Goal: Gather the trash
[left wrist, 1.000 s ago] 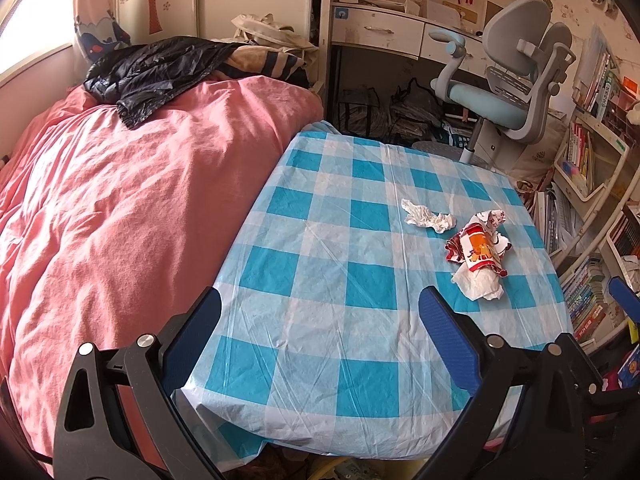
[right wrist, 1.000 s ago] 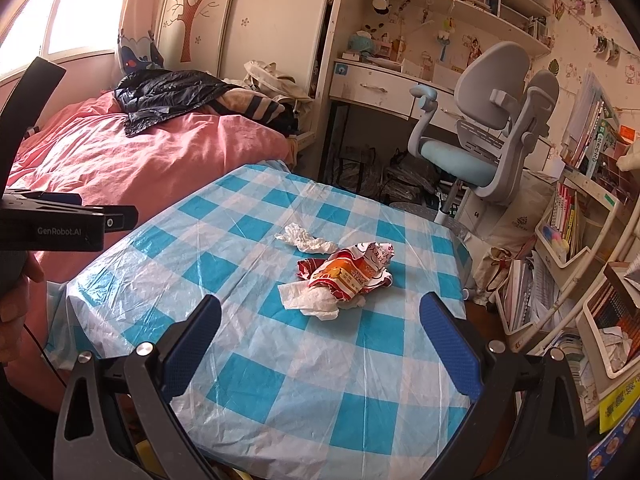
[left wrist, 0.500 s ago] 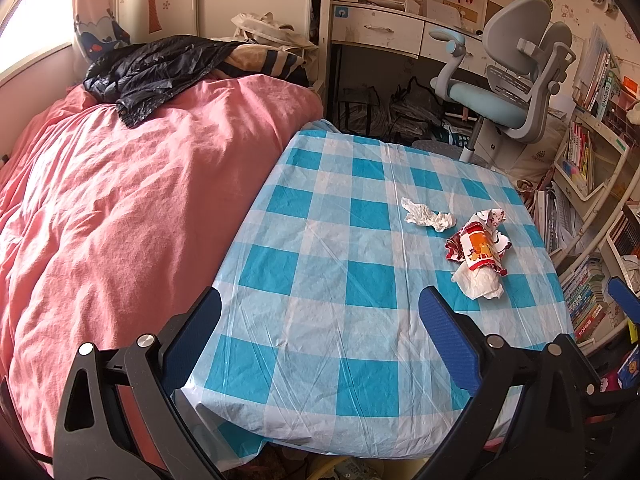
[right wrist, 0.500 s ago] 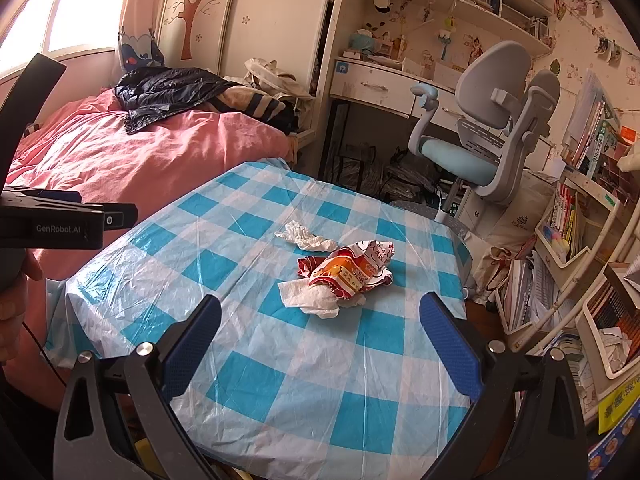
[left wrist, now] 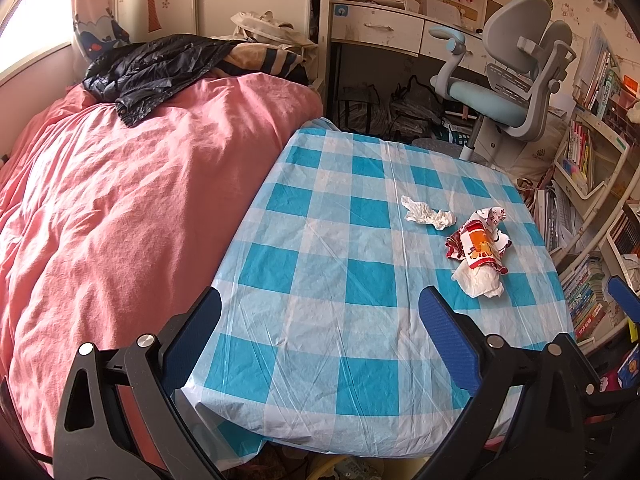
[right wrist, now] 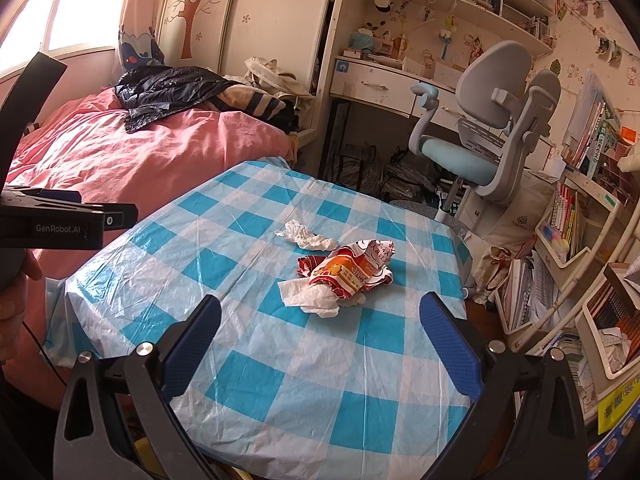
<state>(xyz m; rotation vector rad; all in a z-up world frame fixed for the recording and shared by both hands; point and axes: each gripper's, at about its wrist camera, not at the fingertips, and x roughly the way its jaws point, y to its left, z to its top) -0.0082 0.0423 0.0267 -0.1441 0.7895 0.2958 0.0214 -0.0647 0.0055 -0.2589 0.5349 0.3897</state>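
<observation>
Both grippers, left (left wrist: 320, 320) and right (right wrist: 320, 328), fingers spread, empty; crumpled wrapper (right wrist: 352, 270) and tissue (right wrist: 306, 236) on worktop (right wrist: 280, 380) ahead of right fingers

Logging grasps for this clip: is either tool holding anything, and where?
Nothing is held: left tool and right tool are both open, short of the wrapper.

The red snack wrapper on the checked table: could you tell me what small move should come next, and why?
Probably ease the right gripper forward onto the red snack wrapper: its jaws stand open and empty, the wrapper lies just ahead between them.
</observation>
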